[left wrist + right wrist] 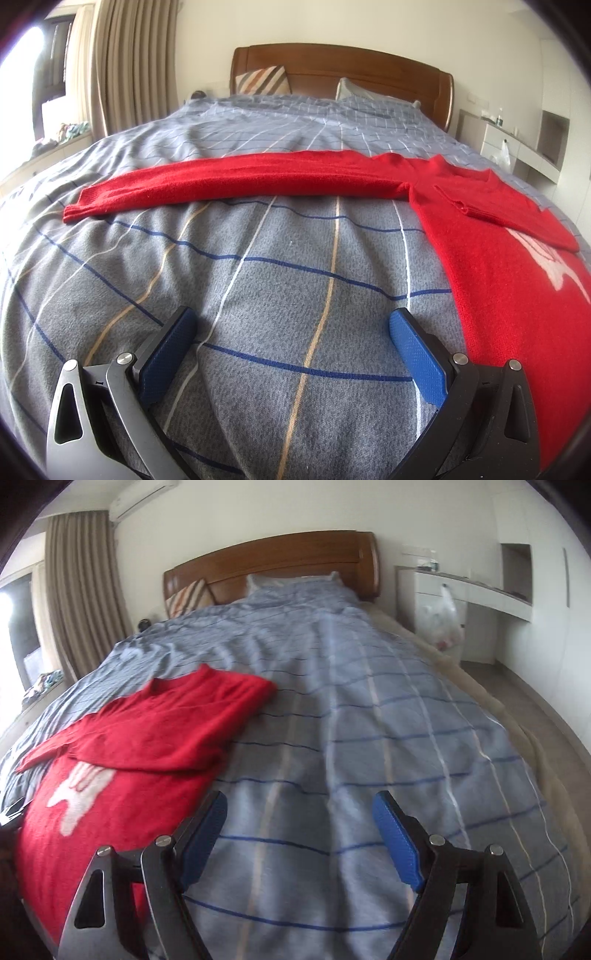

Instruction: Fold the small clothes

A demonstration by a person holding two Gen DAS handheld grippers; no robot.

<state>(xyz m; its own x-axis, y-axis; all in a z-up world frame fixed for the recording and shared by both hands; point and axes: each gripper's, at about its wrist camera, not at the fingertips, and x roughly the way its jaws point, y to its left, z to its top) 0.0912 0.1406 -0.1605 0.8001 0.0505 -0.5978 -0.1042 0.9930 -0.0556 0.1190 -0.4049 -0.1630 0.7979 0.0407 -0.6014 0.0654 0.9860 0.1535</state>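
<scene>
A small red sweater [498, 236] with a white figure on its front lies flat on the bed's grey-blue checked cover [288, 266]. One long sleeve [236, 181] stretches out to the left; the other sleeve [177, 731] is folded across the body. My left gripper [291, 325] stands open over bare cover, left of the sweater's body, with nothing between its blue pads. My right gripper [299, 808] is open too, over bare cover [369, 720] just right of the red sweater [110, 775], its left finger close to the sweater's edge. It holds nothing.
A wooden headboard [343, 70] with a striped cushion [264, 79] and a pillow closes the far end. Beige curtains [129, 62] and a window are at the left. A white desk [461, 587] with a hanging plastic bag [445, 622] stands beyond the bed's right edge.
</scene>
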